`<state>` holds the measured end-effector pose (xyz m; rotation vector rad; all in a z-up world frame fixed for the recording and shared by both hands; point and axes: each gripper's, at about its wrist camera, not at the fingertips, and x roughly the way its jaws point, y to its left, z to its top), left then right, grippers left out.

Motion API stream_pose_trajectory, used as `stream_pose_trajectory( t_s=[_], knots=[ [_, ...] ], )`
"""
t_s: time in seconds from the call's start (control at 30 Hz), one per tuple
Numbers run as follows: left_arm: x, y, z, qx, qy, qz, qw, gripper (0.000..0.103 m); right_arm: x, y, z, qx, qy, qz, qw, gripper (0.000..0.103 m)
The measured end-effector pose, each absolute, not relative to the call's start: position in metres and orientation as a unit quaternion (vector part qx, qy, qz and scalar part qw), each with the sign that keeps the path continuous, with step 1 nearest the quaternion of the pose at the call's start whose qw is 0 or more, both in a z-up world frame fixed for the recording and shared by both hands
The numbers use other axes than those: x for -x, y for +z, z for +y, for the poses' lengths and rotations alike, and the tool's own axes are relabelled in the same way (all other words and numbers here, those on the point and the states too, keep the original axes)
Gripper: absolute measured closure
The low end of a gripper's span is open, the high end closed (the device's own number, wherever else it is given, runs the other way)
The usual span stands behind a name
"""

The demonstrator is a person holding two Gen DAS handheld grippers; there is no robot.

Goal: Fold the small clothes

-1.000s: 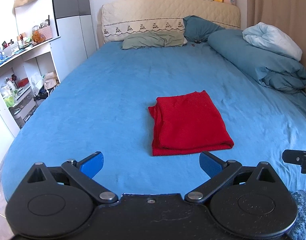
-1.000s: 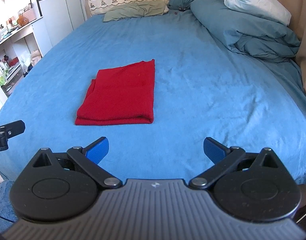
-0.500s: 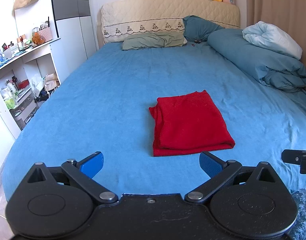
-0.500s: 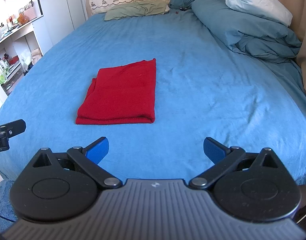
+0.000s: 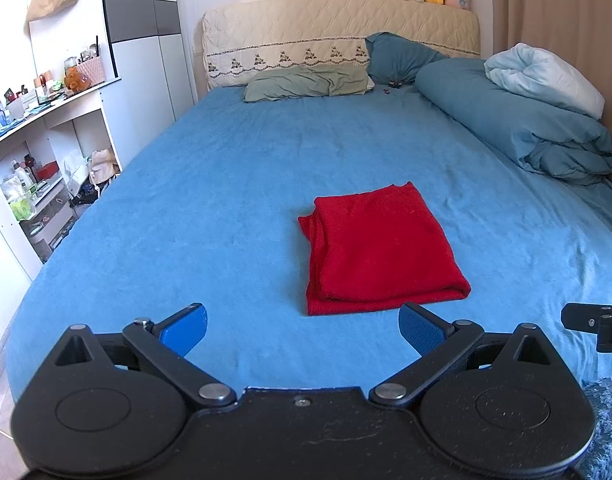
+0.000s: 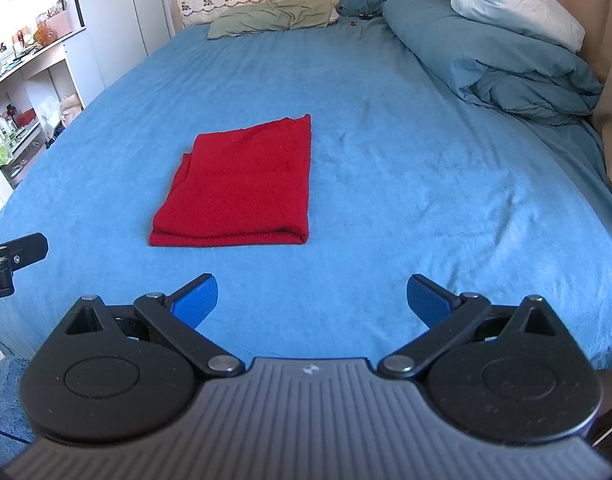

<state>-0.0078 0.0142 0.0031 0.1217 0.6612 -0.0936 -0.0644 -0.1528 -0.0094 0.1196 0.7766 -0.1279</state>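
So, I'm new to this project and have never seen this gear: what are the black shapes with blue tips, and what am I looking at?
Those are two hand-held grippers, each carrying a camera that looks out along its fingers. One picture comes from the left gripper, the other from the right gripper. Both are open and hold nothing. Ahead, on the blue bedsheet, lies a folded red knitted cloth, touched by neither. Pillows and a rolled blue duvet sit further back.

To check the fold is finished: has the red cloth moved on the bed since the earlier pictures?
No. The red cloth lies at the same spot relative to the green pillow; only small camera shifts.
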Motion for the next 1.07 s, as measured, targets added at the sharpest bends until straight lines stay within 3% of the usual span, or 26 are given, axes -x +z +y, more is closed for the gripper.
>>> stream_pose_trajectory(
  t_s=[1.07],
  knots=[
    [0.0105,0.0011,0.0184,-0.051,-0.041,0.312,0.948,0.000,0.0644,-0.0086,-0.1536,-0.053,-0.061,0.374,0.924,0.000]
  ],
)
